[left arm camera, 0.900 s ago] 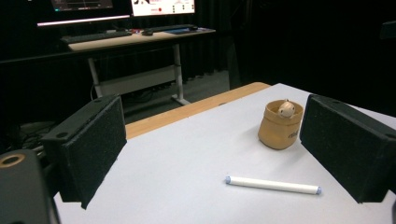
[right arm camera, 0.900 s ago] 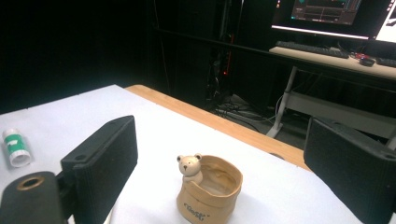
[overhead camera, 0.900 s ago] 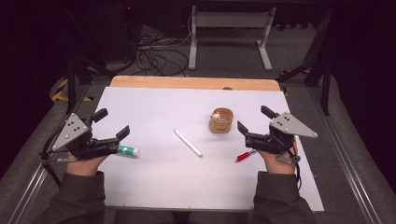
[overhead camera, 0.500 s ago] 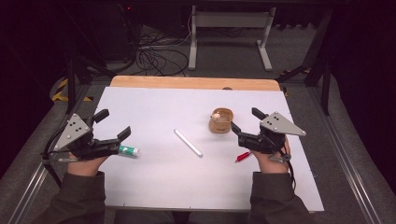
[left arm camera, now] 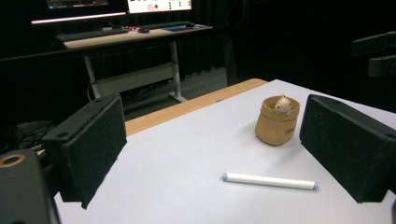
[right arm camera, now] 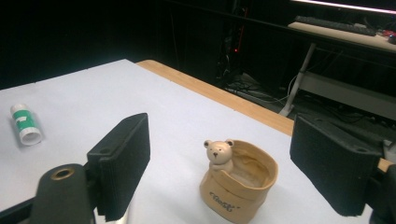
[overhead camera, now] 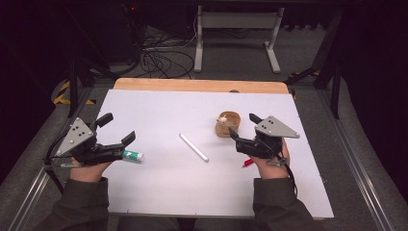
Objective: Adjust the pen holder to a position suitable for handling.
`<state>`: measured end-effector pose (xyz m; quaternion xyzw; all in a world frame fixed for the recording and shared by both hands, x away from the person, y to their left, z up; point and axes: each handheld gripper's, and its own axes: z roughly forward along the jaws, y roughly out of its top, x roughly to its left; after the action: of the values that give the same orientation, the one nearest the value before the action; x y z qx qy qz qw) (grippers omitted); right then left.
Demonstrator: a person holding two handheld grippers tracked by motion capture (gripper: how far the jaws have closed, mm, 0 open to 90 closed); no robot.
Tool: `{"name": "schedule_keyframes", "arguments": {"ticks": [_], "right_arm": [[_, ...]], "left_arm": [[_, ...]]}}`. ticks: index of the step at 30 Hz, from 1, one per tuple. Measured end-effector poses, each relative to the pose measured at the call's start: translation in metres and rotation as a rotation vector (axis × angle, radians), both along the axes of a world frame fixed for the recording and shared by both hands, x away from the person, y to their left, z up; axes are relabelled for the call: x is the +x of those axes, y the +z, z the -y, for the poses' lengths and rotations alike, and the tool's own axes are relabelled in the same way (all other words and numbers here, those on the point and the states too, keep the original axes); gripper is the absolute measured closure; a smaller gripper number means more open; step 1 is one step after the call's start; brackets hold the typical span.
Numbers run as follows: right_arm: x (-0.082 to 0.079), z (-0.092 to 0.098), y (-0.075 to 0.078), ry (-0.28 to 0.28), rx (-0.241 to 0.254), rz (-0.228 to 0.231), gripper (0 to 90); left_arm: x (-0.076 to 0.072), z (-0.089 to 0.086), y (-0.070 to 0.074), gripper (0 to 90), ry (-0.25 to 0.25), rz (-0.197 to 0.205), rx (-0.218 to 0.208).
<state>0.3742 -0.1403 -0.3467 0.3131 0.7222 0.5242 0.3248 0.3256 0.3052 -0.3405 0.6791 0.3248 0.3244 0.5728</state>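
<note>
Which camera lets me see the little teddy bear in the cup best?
The right gripper view: the bear cup sits close, so the bear's face and the cup's lettering are plain. In the left gripper view it is farther off. In the high view it is tiny, the bear a pale blob.

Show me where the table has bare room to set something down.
Bare white mat lies at the far left, between the wooden edge and the white pen, and along the near edge. It is crowded at the right gripper, beside the bear cup.
</note>
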Motion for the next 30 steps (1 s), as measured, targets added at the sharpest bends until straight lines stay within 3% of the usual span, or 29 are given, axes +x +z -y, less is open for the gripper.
{"name": "schedule_keyframes", "arguments": {"ticks": [8, 20, 30], "right_arm": [[0.003, -0.016, -0.006, 0.014, -0.024, -0.017, 23.1], [0.008, -0.025, -0.015, 0.008, -0.027, -0.031, 26.8], [0.013, -0.047, -0.030, 0.070, -0.082, -0.107, 36.8]], "left_arm": [[0.000, 0.000, 0.000, 8.3, -0.005, -0.003, -0.004], [0.001, 0.001, -0.002, 8.4, -0.009, -0.007, -0.003], [0.000, 0.000, -0.002, 8.6, -0.009, -0.006, -0.004]]}}
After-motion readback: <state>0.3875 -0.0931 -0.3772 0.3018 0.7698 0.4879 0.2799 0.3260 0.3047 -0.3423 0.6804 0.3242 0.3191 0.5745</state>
